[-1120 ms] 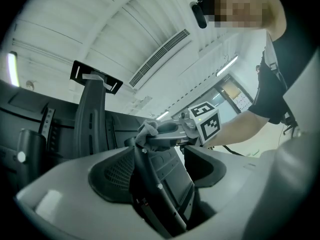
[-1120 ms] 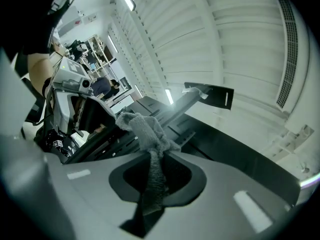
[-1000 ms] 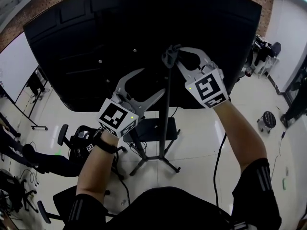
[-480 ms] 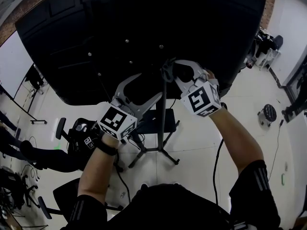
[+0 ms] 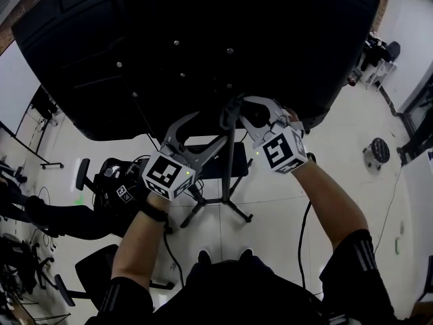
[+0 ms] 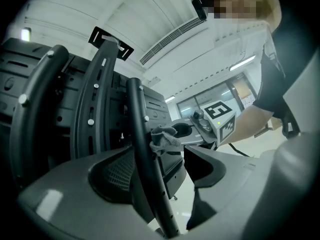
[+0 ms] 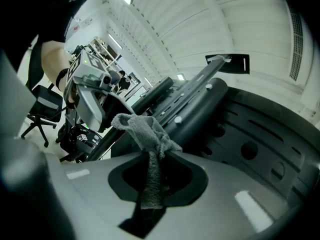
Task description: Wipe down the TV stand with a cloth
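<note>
From the head view I see the back of a large black TV (image 5: 203, 46) on a stand with a thin black pole (image 5: 230, 175) and splayed feet (image 5: 218, 214). My right gripper (image 5: 238, 108) is shut on a small grey cloth (image 5: 232, 111) and presses it against the pole just below the TV's mount. The right gripper view shows the cloth (image 7: 145, 129) bunched out of the closed jaws beside the pole. My left gripper (image 5: 210, 128) stands open lower down. In the left gripper view the pole (image 6: 145, 154) runs between its spread jaws, with the cloth (image 6: 162, 138) beyond.
A dark shelf (image 5: 211, 170) sits on the stand behind the pole. Office chairs (image 5: 101, 195) and a seated person (image 5: 40, 215) are on the floor at left. A round stool (image 5: 376, 161) stands at right. A black cable (image 5: 303, 229) trails across the pale floor.
The right gripper has slid the cloth down the pole, toward the TV's lower edge. The left gripper has stayed open in about the same place beside the pole.
</note>
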The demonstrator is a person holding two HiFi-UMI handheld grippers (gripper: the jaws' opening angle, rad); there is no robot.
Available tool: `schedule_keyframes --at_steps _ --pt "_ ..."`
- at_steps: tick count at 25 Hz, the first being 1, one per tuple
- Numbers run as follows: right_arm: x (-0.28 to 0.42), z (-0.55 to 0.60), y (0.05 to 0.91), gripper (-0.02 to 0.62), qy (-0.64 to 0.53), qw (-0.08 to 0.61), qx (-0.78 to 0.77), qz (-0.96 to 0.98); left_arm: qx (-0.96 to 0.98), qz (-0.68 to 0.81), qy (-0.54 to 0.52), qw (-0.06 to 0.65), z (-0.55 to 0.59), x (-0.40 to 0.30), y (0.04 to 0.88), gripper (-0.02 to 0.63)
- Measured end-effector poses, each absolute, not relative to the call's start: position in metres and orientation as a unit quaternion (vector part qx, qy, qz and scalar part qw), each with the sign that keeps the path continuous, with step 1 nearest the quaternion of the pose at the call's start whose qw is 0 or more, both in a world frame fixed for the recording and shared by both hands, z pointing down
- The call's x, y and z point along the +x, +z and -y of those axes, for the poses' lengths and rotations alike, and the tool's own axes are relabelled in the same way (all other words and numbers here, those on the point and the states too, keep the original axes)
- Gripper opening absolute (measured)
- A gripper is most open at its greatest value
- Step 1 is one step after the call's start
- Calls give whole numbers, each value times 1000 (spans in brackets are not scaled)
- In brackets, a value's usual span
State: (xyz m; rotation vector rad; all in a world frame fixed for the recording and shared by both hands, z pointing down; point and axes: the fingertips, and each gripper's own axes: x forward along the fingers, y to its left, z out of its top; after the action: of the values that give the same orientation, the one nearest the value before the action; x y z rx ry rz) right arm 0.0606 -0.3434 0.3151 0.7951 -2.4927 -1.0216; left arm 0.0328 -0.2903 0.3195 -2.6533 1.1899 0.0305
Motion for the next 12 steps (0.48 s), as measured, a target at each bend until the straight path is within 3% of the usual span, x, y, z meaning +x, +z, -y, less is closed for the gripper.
schedule_keyframes --at_steps 12 --pt "55 337 396 61 -317 209 253 890 -911 -408 -7 56 304 30 391 331"
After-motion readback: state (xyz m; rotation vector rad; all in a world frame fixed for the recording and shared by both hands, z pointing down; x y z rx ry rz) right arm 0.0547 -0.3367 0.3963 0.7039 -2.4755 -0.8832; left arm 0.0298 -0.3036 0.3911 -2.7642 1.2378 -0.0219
